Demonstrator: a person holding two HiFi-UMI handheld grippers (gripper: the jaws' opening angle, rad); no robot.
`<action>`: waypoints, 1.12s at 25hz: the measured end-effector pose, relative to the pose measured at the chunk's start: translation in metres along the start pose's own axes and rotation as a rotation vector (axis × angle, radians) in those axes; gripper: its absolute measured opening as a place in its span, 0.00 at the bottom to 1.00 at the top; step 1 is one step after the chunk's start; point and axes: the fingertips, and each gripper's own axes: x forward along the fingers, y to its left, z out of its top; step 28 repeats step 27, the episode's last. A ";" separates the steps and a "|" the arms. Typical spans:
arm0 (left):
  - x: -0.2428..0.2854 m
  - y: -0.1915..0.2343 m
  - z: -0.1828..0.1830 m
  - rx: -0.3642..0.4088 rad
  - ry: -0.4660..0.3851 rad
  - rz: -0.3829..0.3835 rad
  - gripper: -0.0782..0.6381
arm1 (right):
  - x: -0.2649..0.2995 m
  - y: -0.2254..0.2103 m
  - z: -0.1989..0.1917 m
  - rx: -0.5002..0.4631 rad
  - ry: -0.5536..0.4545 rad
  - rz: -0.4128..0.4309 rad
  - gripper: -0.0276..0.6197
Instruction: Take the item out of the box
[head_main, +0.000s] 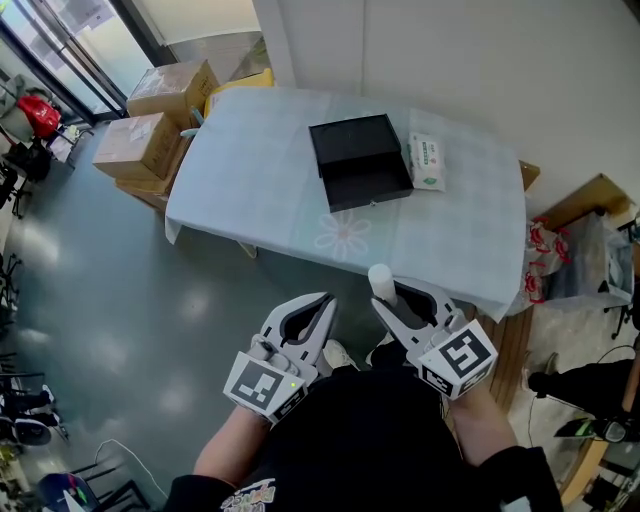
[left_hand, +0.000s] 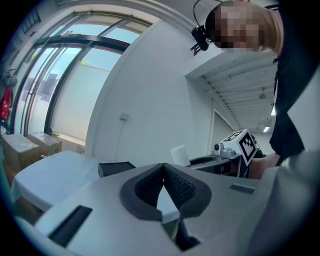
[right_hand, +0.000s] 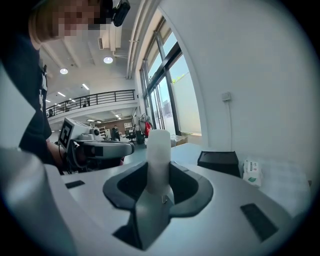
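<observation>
A: While both grippers hang short of the surface (head_main: 260, 190), what's in the right gripper (head_main: 398, 298)?

B: Its fingers (right_hand: 192, 187) are clamped on a white tube (right_hand: 159, 155). Upright, top sticking out past their tips.

A: Left gripper (head_main: 322, 305)?

B: Fingers (left_hand: 182, 187) together at the tips, nothing between them. Just beside the right one.

A: The box (head_main: 360, 160)?

B: Black, open, on the surface well ahead of both sets of fingers, well apart from the tube. Pack of wipes (head_main: 427, 162) just beside it, on the right fingers' side. Cardboard boxes (head_main: 150, 130) on the floor, far off past the left fingers.
</observation>
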 end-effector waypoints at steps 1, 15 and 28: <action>0.000 0.001 0.000 -0.009 0.002 0.004 0.12 | 0.001 0.001 0.000 -0.001 0.001 0.003 0.25; 0.002 0.013 0.001 -0.037 0.001 0.015 0.12 | 0.015 -0.003 0.003 -0.004 0.019 0.023 0.25; 0.006 0.015 -0.001 -0.053 0.009 0.010 0.12 | 0.020 -0.008 -0.002 0.006 0.037 0.026 0.25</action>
